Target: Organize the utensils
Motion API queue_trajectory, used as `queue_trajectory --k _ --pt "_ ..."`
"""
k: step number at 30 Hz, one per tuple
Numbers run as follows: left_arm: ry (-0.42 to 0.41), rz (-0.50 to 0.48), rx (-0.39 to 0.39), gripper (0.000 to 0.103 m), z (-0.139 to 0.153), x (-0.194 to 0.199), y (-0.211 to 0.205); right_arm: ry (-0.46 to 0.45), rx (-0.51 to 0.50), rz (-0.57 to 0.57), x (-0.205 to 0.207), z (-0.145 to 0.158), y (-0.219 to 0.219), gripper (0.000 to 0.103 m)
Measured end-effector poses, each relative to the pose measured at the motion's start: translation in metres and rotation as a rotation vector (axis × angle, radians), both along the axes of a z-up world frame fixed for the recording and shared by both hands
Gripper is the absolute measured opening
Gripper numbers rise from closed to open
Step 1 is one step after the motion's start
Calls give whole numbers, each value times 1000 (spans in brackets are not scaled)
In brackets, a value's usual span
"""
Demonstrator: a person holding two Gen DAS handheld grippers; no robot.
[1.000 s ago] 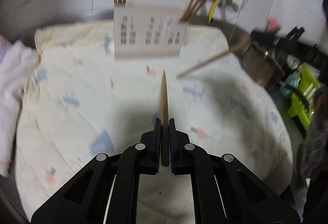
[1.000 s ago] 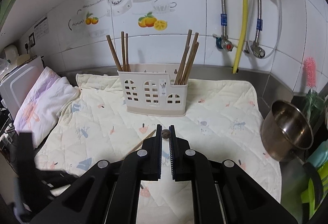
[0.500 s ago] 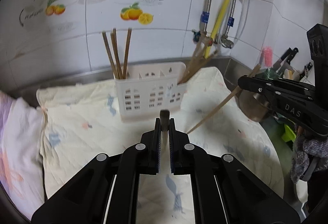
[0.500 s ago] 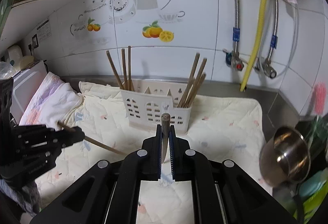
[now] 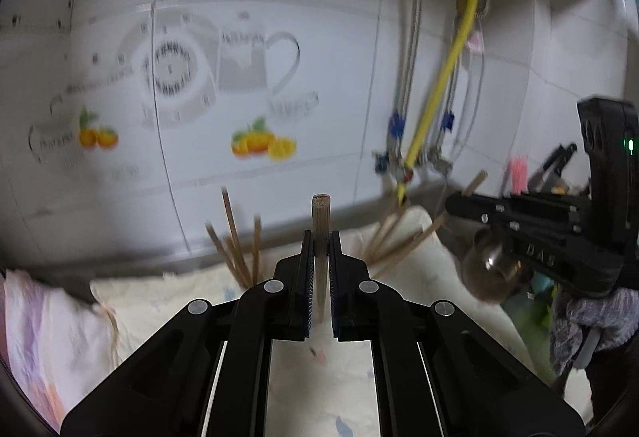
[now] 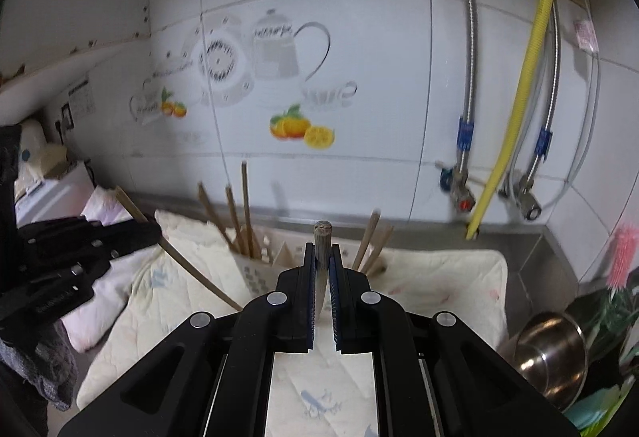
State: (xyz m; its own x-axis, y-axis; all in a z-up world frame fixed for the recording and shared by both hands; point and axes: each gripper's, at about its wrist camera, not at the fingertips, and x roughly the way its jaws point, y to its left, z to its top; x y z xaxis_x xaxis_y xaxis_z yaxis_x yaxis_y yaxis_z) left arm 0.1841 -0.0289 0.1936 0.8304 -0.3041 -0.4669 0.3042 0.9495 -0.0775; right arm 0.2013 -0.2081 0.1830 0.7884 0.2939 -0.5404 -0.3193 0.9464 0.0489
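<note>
My left gripper is shut on a wooden chopstick, which stands almost upright with its blunt end up. My right gripper is shut on another wooden chopstick, also blunt end up. The white slotted utensil holder stands on the quilted cloth just beyond the right gripper, with chopsticks on its left side and more on its right. In the left wrist view the holder is hidden behind my gripper; only its chopsticks show. The right gripper shows at the right there; the left gripper shows at the left in the right wrist view.
A tiled wall with teapot and fruit decals rises behind. Hoses and a yellow pipe hang at the right. A steel pot and pink brush sit at the right. A folded pale towel lies at the left.
Both grippers have risen and tilted up, carrying their chopsticks from the cloth. The holder has slid low in both views, and the wall fills most of them.
</note>
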Motion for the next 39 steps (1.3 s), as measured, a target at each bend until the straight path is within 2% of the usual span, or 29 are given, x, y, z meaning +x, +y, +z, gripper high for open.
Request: queue_trajectory --k 5,10,16,23,39 --pt "-57 48 7 6 22 18 3 -29 -4 -17 16 21 -2 7" --pt "-67 100 13 6 23 43 9 -37 -2 -33 34 28 -3 7" --pt "-25 142 24 6 -1 65 16 -12 -20 -31 55 14 3 7" --pt "46 138 32 6 -29 81 18 35 -32 -28 69 -9 7 7" --pt "93 140 34 6 -45 91 21 107 -41 -29 88 -41 8 8"
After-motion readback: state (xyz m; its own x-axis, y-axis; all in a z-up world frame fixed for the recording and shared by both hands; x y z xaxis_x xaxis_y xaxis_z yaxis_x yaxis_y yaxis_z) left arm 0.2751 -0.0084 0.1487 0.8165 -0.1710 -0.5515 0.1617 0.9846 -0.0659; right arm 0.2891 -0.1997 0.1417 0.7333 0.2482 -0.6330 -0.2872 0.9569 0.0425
